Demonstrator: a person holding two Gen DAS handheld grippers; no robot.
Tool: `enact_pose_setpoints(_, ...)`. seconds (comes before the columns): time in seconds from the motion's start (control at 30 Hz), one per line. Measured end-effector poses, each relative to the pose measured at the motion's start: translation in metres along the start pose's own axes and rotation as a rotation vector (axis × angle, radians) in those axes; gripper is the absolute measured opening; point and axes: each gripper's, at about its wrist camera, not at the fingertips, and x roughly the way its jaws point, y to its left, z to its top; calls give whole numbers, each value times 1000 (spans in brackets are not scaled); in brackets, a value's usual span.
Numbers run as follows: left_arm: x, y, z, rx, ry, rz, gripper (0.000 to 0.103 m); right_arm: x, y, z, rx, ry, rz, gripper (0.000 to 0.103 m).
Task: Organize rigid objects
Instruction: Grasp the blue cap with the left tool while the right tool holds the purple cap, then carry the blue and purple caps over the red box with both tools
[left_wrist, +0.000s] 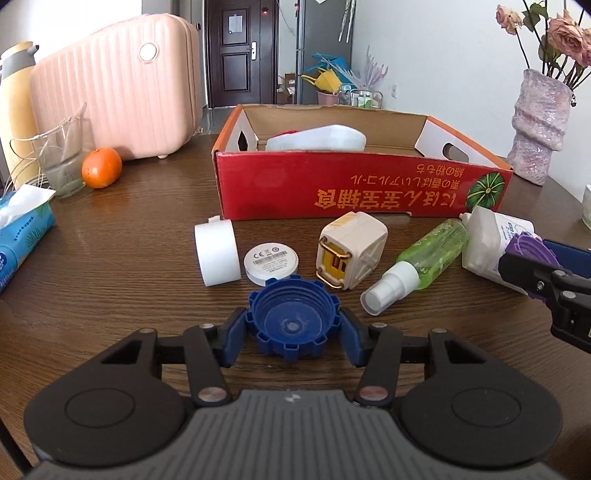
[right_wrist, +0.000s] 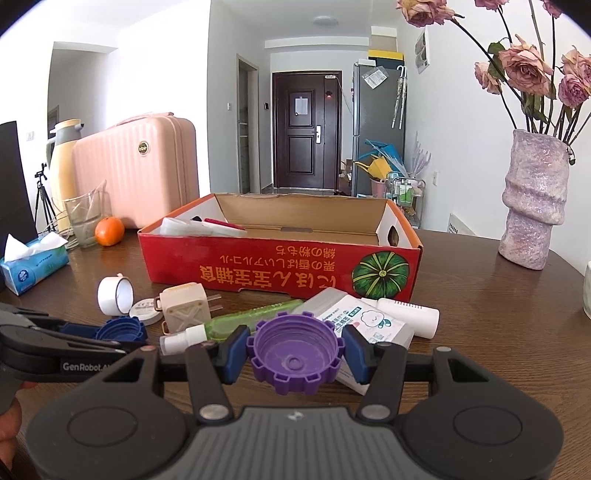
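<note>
Seen from the left wrist, the left gripper (left_wrist: 293, 338) has its blue pads pressed against opposite sides of the blue cap (left_wrist: 292, 320), which sits open side up on the wooden table (left_wrist: 122, 280), so the jaws are clamped on it. Just beyond lie a white tape roll (left_wrist: 217, 252), a small white disc (left_wrist: 270, 261), a beige charger plug (left_wrist: 351, 254) and a green spray bottle (left_wrist: 419, 266), all loose on the table in front of the red cardboard box (left_wrist: 351, 188), which already holds a white item against its left end. At the right edge the right gripper (left_wrist: 532, 275) shows, carrying something purple. From the right wrist, the right gripper (right_wrist: 295, 356) is closed on the purple cap (right_wrist: 295, 356), also open side up, held above a white labelled packet (right_wrist: 369, 325) and a white tube (right_wrist: 410, 317); the left gripper (right_wrist: 74, 339) with its blue cap (right_wrist: 120, 330) appears low on the left. Both caps look like stiff, light moulded plastic with toothed rims, so they should bear a firm squeeze without giving; the teeth offer the pads purchase, and a grip across the widest part of the rim, as now, seems safest against twisting out.
</note>
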Motion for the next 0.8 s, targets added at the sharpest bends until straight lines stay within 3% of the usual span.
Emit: enact_pose_setpoints(0.8,-46,-1,15,-9,-170,-10,53,-6,0,8,-7,-39,-7,54)
